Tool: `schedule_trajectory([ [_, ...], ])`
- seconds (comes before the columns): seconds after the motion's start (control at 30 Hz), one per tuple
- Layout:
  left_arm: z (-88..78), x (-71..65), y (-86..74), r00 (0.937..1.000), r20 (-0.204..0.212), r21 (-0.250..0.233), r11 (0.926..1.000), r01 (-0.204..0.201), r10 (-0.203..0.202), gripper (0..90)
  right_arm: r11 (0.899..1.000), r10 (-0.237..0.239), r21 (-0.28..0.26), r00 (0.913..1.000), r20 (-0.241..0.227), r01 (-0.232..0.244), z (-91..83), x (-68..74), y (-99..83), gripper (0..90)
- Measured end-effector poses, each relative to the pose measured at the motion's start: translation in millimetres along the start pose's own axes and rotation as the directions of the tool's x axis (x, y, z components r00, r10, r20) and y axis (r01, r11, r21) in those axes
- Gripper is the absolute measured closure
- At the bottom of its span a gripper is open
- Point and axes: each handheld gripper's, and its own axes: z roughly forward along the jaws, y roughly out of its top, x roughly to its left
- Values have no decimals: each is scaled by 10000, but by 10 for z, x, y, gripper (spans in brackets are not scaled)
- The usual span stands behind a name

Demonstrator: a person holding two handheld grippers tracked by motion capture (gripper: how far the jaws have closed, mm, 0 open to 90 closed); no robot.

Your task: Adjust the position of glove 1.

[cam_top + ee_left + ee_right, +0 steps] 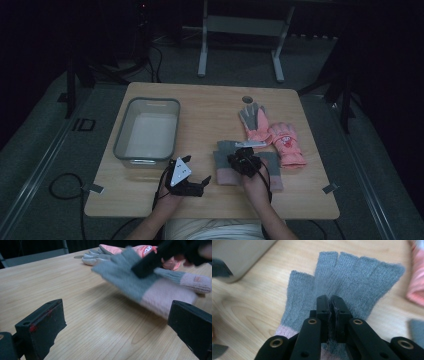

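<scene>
High view overhead, far; 2 tool cameras close, sharing grey glove (pixel 125 267).

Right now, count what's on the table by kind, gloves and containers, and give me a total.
Grey-and-pink knit gloves: 2
Pink padded winter gloves: 2
Grey plastic bin: 1
Total: 5

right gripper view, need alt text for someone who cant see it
The right gripper is pinched shut on a grey knit glove with a pink cuff, its fingers fanned out over a light wooden table. The corner of a grey bin sits at upper left.
</scene>
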Motion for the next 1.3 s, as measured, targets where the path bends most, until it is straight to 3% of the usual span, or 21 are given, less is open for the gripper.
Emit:
schedule_trajectory([
  [0.43, 2, -5, -1, 10000, 9, -30, 10000, 28, -28, 8, 9982, 369, 477, 9993, -69, -366, 201, -4, -171, 851],
  [0.5, 2, -4, -1, 10000, 15, -31, 10000, 36, -36, 9, 9965, 401, 737, 9990, -174, -388, 262, -13, -200, 830],
  [0.7, 0, 0, 0, 10000, 24, -7, 10000, 20, -20, 8, 9970, 539, 563, 9985, -63, -535, 277, 7, -212, 740],
  [0.83, 1, 1, 0, 10000, 27, -11, 10000, 36, -36, 8, 9991, 165, 403, 9997, -189, -157, 181, 0, -145, 601],
  [1.0, 1, 0, -1, 10000, 40, -30, 10000, 31, -31, 9, 9991, -430, 17, 9988, -245, 431, 24, -122, 2, 568],
  [1.3, 3, -4, 0, 10000, -27, -7, 10000, 4, -4, 9, 9848, -1632, -583, 9865, 102, 1636, -317, -623, 169, 569],
])
